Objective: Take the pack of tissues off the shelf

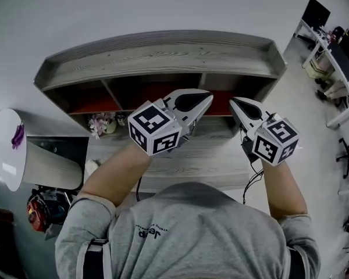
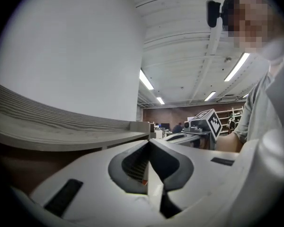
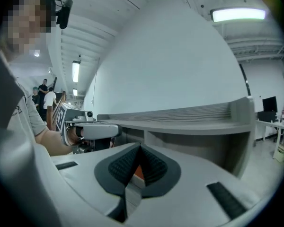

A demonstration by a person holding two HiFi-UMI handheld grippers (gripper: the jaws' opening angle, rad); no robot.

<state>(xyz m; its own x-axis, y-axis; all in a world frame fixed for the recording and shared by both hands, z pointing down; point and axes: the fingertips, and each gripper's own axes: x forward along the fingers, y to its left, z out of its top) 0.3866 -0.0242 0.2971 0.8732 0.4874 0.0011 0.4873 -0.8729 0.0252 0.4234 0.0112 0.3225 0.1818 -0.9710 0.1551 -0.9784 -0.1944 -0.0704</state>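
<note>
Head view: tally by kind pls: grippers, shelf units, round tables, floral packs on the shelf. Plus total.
grippers: 2 (left gripper, right gripper)
shelf unit: 1
round table: 1
floral pack: 1, at the left end of the lower shelf
total: 5

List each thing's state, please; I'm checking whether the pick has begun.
left gripper: shut, empty.
right gripper: shut, empty.
pack of tissues: lying on the shelf's lower board, at its left, untouched.
shelf: open-fronted, against the wall.
</note>
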